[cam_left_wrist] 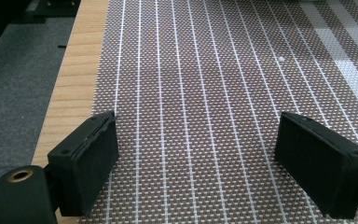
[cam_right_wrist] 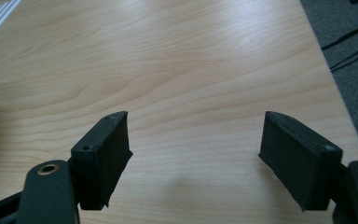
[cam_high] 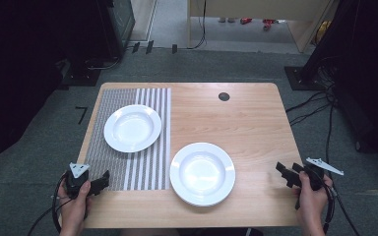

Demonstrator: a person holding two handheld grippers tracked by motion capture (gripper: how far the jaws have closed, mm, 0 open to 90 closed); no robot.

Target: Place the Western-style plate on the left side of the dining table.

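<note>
**Hovering grippers, 2 plates waiting on the table**

Resting near the front edge of the light wooden table (cam_high: 256, 123), both tools are sitting idle with nothing between their jaws. The left gripper (cam_high: 98, 184) is hanging over the front left corner of the grey-and-white striped woven placemat (cam_high: 147, 167), jaws spread wide apart. The right gripper (cam_high: 288, 173) is hovering by the table's right edge, jaws equally wide. 1 round white ceramic plate (cam_high: 132, 128) is lying on the placemat; another white plate (cam_high: 202, 173) is sitting on bare wood near the front edge.
</note>
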